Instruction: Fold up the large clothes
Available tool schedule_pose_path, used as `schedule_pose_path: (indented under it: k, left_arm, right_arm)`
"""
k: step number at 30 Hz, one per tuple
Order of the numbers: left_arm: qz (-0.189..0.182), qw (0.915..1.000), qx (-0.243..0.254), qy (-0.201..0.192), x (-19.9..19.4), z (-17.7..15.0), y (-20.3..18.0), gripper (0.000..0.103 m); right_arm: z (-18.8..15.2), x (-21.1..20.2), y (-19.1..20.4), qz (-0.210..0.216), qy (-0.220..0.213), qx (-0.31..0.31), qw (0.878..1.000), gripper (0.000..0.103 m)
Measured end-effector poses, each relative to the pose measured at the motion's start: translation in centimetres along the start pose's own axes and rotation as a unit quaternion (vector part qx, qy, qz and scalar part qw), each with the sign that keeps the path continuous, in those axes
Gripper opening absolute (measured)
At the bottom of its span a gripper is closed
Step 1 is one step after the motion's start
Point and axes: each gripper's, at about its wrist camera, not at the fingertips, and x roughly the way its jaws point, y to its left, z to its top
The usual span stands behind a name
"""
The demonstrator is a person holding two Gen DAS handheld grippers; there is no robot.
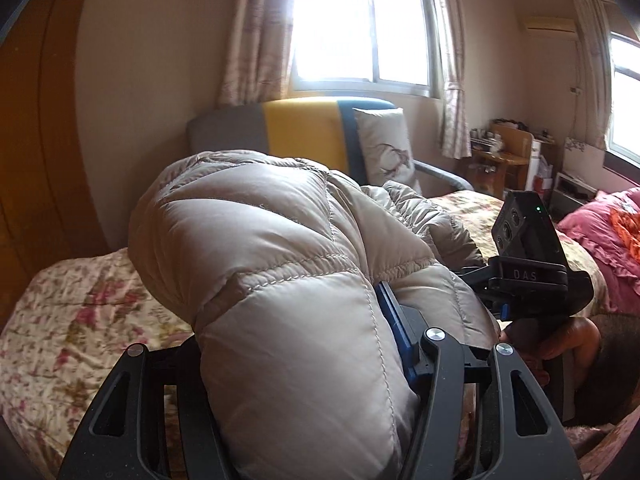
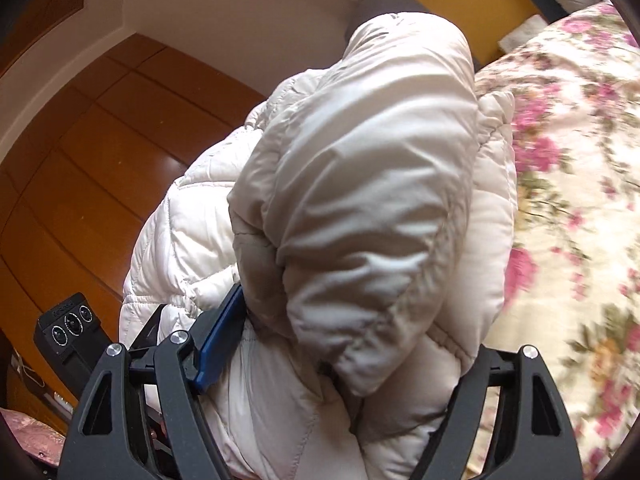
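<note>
A puffy beige quilted down jacket (image 1: 260, 240) fills the middle of the left wrist view, bunched up and lifted above the bed. My left gripper (image 1: 296, 332) is shut on a thick fold of it; the blue pad (image 1: 390, 320) presses its right side, and the other finger is hidden behind the fabric. In the right wrist view the same jacket (image 2: 360, 160) bulges between the jaws of my right gripper (image 2: 348, 344), which is shut on it, blue pad (image 2: 222, 336) against the left side. Each gripper's camera housing (image 1: 520, 224) (image 2: 68, 326) shows in the other's view.
A bed with a floral quilt (image 1: 80, 320) (image 2: 580, 160) lies below. Behind it stand a grey, yellow and blue headboard (image 1: 304, 132), a pillow (image 1: 388, 152) and a window. Pink bedding (image 1: 600, 232) lies at right. Wooden wardrobe panels (image 2: 100, 160) stand at left. A hand (image 1: 560, 340) holds the right gripper.
</note>
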Motion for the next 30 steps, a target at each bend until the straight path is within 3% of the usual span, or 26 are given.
schedule_pose_path:
  k: [6, 10, 14, 17, 21, 26, 30]
  left_arm:
    - [0.045, 0.9986, -0.004, -0.028, 0.1, -1.1, 4.8, 0.056]
    - [0.073, 0.9967, -0.03, -0.02, 1.5, -2.7, 8.4, 0.056]
    - [0.093, 0.9924, -0.076, 0.025, 3.7, -5.5, 11.6, 0.056]
    - [0.098, 0.9861, -0.127, 0.045, 3.9, -8.1, 13.3, 0.056]
    - [0.098, 0.989, -0.105, 0.035, 2.9, -8.2, 12.1, 0.053]
    - [0.051, 0.9926, -0.106, -0.031, 1.3, -4.7, 10.5, 0.049]
    - [0.042, 0.9947, -0.078, -0.052, 1.7, -3.4, 9.5, 0.049]
  right_arm:
    - [2.6, 4.1, 0.1, -0.002, 0.014, -0.048, 0.999, 0.077]
    - [2.2, 7.7, 0.2, -0.024, 0.032, -0.073, 0.997, 0.077]
    - [1.6, 11.1, -0.9, -0.079, 0.071, -0.099, 0.989, 0.077]
    - [1.2, 12.2, -1.7, -0.079, 0.087, -0.1, 0.988, 0.077]
    - [2.1, 11.3, -1.9, -0.053, 0.091, -0.113, 0.988, 0.075]
    - [4.3, 5.9, -4.0, -0.014, 0.053, -0.087, 0.995, 0.073]
    - [4.7, 3.7, -5.4, -0.024, 0.029, -0.097, 0.995, 0.073]
